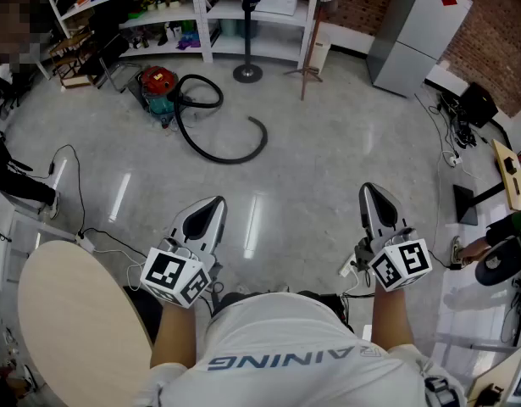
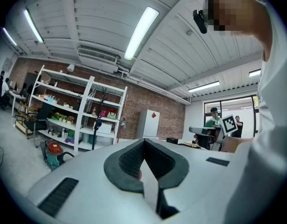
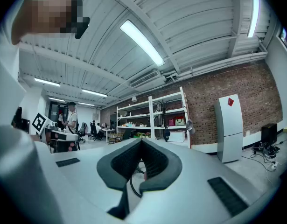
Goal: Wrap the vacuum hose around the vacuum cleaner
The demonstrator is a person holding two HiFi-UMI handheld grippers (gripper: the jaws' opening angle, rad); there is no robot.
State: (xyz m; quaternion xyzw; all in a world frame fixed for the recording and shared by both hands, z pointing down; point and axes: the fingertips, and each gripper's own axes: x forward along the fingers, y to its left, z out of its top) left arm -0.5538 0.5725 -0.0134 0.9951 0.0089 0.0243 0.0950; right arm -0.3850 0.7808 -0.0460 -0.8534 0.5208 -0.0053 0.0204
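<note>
The vacuum cleaner (image 1: 158,87), red on top with a teal body, stands on the floor far ahead by the white shelving. Its black hose (image 1: 222,138) lies uncoiled on the floor in a loose loop and a long arc to the right. Both grippers are held level near my waist, far short of the vacuum. My left gripper (image 1: 214,203) is shut and empty, its tips meeting (image 2: 143,141). My right gripper (image 1: 370,192) is also shut with nothing held (image 3: 142,141). The left gripper view shows the vacuum cleaner (image 2: 53,154) small at lower left.
White shelving (image 1: 205,19) and a coat stand (image 1: 247,36) are behind the vacuum, with a wooden stand (image 1: 313,36) and a grey fridge (image 1: 417,32) to the right. A round table (image 1: 69,329) is at my near left. Cables (image 1: 74,189) and equipment line both sides.
</note>
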